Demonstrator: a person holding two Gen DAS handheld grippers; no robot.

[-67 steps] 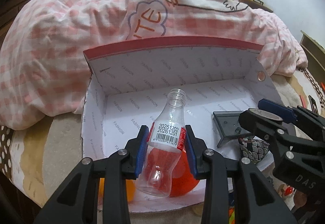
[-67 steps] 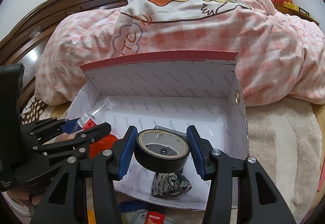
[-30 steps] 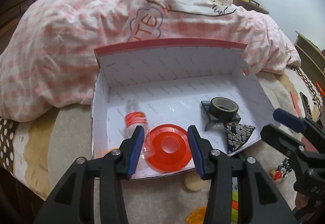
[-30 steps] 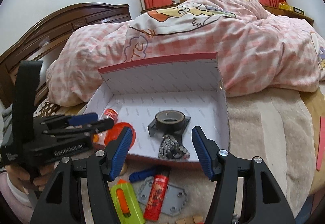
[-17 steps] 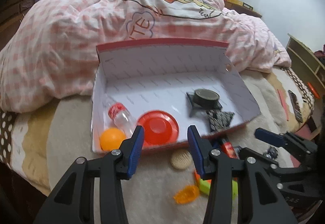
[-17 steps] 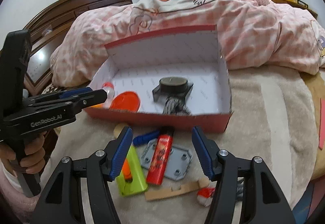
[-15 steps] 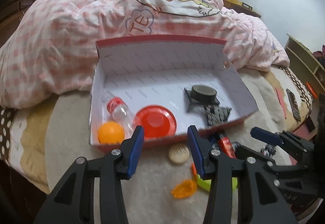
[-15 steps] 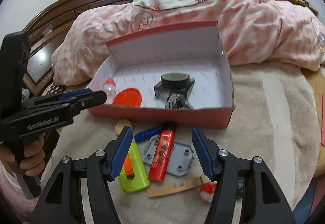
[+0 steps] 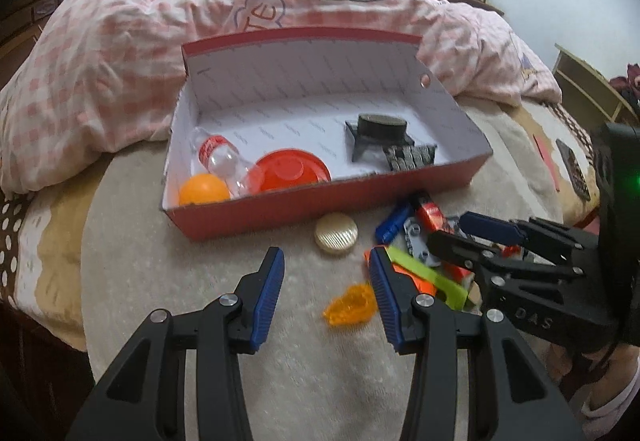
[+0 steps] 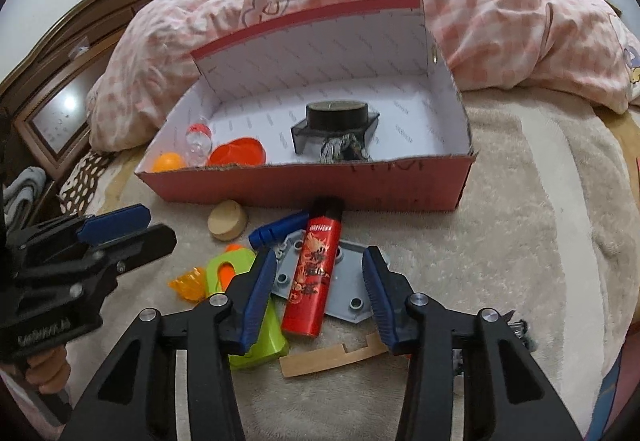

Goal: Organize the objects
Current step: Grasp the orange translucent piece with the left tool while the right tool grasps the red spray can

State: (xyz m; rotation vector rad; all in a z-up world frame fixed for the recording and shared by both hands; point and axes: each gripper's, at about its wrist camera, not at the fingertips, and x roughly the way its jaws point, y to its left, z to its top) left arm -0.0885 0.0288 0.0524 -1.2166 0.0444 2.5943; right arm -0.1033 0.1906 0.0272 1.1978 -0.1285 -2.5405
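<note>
Both tools are held above the beige blanket (image 10: 520, 225) on the bed, in front of one red cardboard box (image 10: 304, 185) with its lid standing upright at the rear.

Left tool (image 9: 326, 291): jaws spread apart, nothing between them. One translucent orange piece (image 9: 352, 306) lies on the blanket just inside its right finger.

Right tool (image 10: 318, 299): jaws spread apart, nothing gripped. The lower half of one red can (image 10: 314, 273) lies between the blue pads without visible contact.

Box contents, six items:
- one orange ball (image 9: 203, 188) in the near-left corner;
- one clear plastic bottle (image 9: 222, 160) with a red label, lying on its side and touching the ball;
- one red dish (image 9: 294, 170), right of the bottle;
- one roll of black tape (image 10: 337, 114) resting on one dark grey plate (image 10: 300, 139);
- one patterned fabric piece (image 10: 340, 148) against the front wall.

Items outside the box, on the blanket:
- one round tan disc (image 10: 227, 220), just before the front wall;
- one blue cylinder (image 10: 278, 230), left of the can's top;
- one grey plate with holes (image 10: 346, 281), under the can;
- one green and orange gadget (image 10: 236, 273), partly hidden by the right tool's left finger;
- one wooden strip (image 10: 332, 355), nearest the camera.

One pink checked duvet (image 10: 480, 9) is heaped behind the box.
</note>
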